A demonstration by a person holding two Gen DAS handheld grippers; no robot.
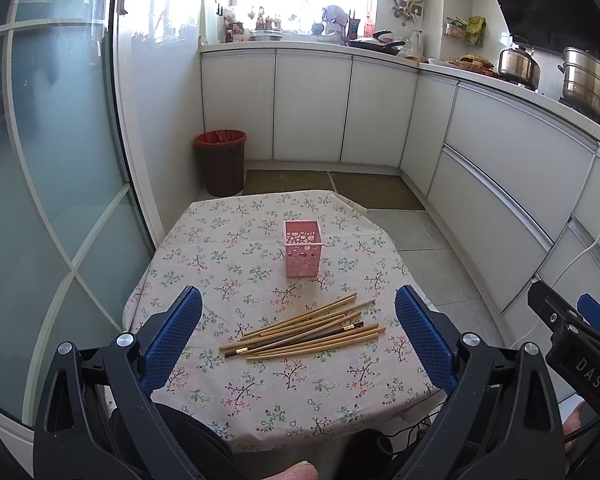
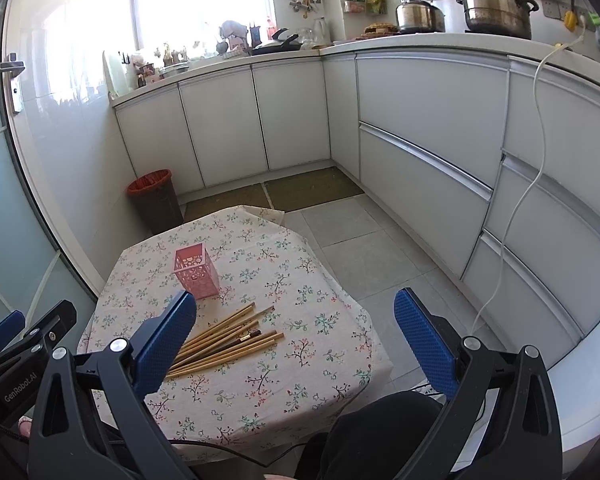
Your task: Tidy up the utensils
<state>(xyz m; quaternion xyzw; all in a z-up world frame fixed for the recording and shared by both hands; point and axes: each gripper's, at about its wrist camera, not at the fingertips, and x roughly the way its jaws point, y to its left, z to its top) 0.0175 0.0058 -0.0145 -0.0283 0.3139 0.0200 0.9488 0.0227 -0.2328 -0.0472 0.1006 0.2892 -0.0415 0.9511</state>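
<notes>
Several wooden chopsticks (image 1: 308,330) lie in a loose pile on the floral tablecloth (image 1: 228,264), one of them dark brown. A pink perforated square holder (image 1: 302,254) stands upright just beyond them. My left gripper (image 1: 298,316) is open and empty, held above the near part of the table, its blue pads either side of the pile. In the right wrist view the pile (image 2: 224,342) and holder (image 2: 196,272) sit left of centre. My right gripper (image 2: 296,324) is open and empty, to the right of the pile, its left pad (image 2: 166,342) covering the chopsticks' near ends.
The small table (image 2: 300,344) stands in a kitchen with white cabinets (image 1: 312,108) behind and at the right. A brown bin with a red liner (image 1: 221,162) stands on the floor beyond the table. A glass sliding door (image 1: 52,168) is at the left. A white cable (image 2: 524,184) hangs at the right.
</notes>
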